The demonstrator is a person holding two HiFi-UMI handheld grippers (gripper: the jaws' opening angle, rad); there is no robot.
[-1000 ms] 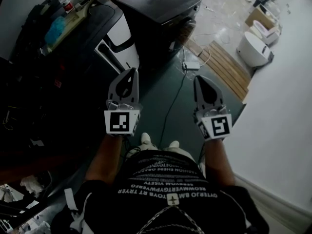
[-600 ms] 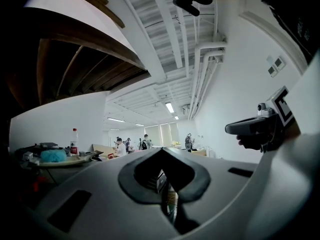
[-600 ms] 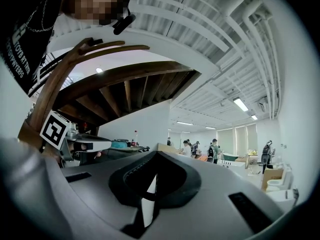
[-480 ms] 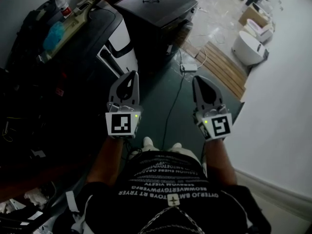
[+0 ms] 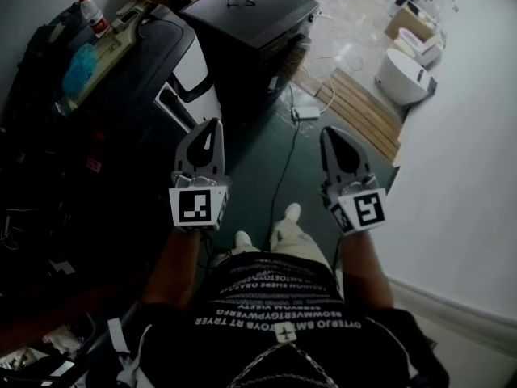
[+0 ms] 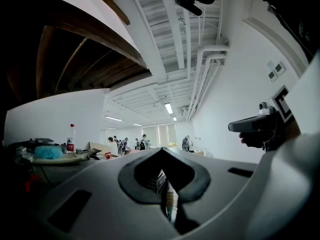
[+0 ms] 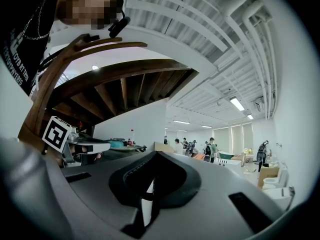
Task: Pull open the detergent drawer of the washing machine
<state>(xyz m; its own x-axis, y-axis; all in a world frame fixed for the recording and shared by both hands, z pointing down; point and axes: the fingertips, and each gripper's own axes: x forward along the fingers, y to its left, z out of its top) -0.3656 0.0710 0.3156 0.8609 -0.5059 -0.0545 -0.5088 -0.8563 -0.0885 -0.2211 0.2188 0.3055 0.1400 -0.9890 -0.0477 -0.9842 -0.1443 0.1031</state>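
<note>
The washing machine [image 5: 187, 69], dark on top with a white front panel, stands at the left of the head view; I cannot make out its detergent drawer. My left gripper [image 5: 211, 125] is in the air in front of it, pointing level, shut and empty, a short way off the white panel. My right gripper [image 5: 330, 133] is beside it over the dark green floor, also shut and empty. In the left gripper view the jaws [image 6: 162, 152] meet with nothing between them, and the same holds in the right gripper view [image 7: 154, 156].
A black cabinet [image 5: 252, 13] stands behind the machine. A tray with a blue cloth [image 5: 78, 65] and a bottle [image 5: 89, 12] lies on the machine's top. A cable and adapter [image 5: 306, 113], wooden planks [image 5: 362, 110] and white toilets [image 5: 401, 74] are on the floor ahead. A white wall runs along the right.
The person has stepped forward, one shoe now showing ahead of the other. Both grippers moved with the body toward the machine and stayed shut.
</note>
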